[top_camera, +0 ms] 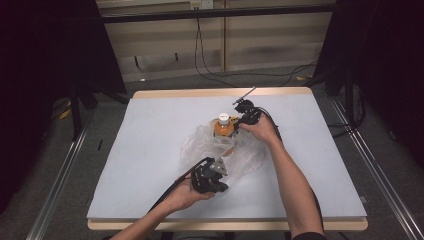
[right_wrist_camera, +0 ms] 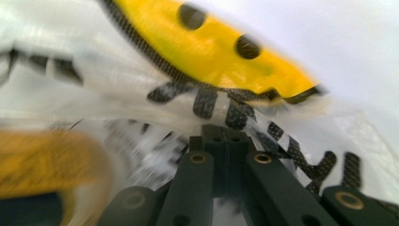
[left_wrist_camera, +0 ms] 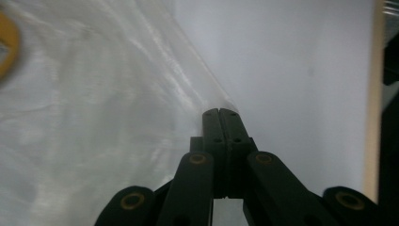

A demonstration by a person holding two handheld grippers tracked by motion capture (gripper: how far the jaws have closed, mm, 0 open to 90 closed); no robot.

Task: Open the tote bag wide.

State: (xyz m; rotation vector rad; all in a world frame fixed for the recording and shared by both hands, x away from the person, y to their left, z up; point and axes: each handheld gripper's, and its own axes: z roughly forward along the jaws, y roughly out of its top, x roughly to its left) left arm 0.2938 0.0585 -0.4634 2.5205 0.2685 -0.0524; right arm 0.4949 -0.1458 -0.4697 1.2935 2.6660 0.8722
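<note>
Currently both claws are pressed together on the bag [top_camera: 210,145] mid-table: left gripper [top_camera: 218,167] pinches its near edge, right gripper [top_camera: 239,125] pinches the film beside the bottle [top_camera: 223,127] standing in the bag. Risks: thin film could slip from the left jaws, or a tug on the right could tip the bottle or tear the plastic.

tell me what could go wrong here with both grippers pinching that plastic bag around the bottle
1. The left gripper is shut on just the thin edge of the clear plastic bag; a pull might slip it free or tear it.
2. The orange bottle stands upright in the bag, so tugging the film could tip it.
3. The right gripper is shut on bag film right beside the bottle, and may drag it along.
</note>
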